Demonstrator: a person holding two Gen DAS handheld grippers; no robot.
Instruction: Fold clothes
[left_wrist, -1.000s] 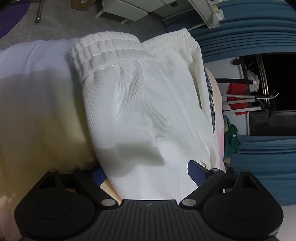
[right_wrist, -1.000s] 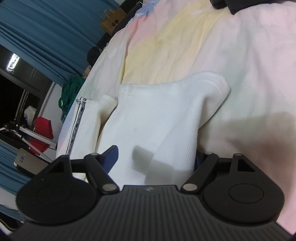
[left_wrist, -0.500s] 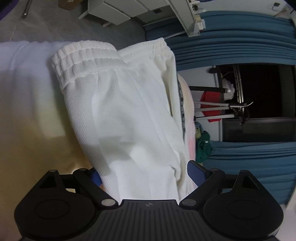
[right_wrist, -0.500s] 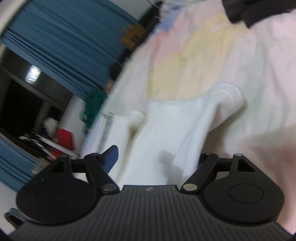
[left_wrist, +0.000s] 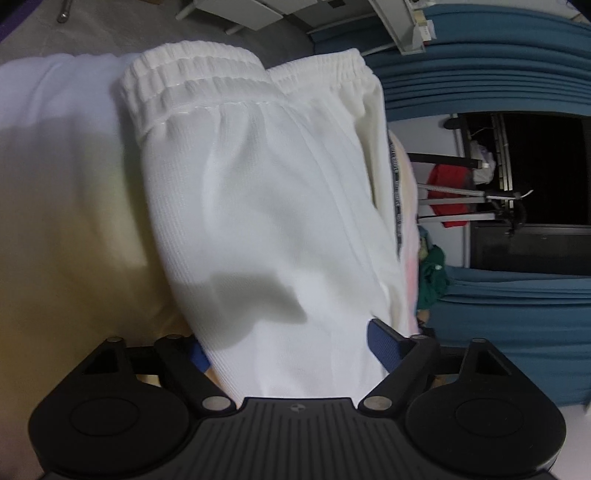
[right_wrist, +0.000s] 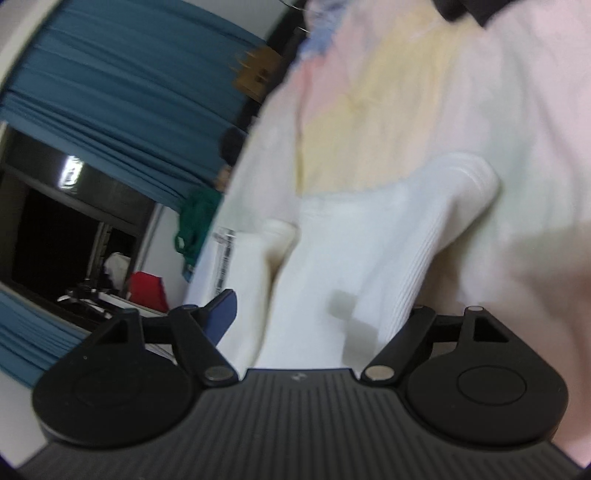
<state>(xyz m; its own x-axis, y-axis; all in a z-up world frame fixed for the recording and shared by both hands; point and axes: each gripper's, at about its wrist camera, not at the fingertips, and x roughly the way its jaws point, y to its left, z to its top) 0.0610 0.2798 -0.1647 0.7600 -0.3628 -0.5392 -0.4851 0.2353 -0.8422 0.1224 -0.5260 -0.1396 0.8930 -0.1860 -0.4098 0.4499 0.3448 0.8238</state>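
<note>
Right now the left gripper (left_wrist: 291, 349) has its blue pads spread wide, with the white shorts (left_wrist: 266, 221) running between them; whether they pinch the cloth cannot be told. The shorts fill the centre of the left wrist frame, the elastic waistband (left_wrist: 195, 85) at the top, resting on a pale pastel bedsheet (left_wrist: 66, 206). The right gripper (right_wrist: 317, 314) is likewise spread around the shorts' ribbed edge (right_wrist: 436, 236), mid-frame and blurred. Blue curtains (right_wrist: 122, 85) hang at upper left of that view; a red garment (left_wrist: 450, 184) sits at right in the left view.
</note>
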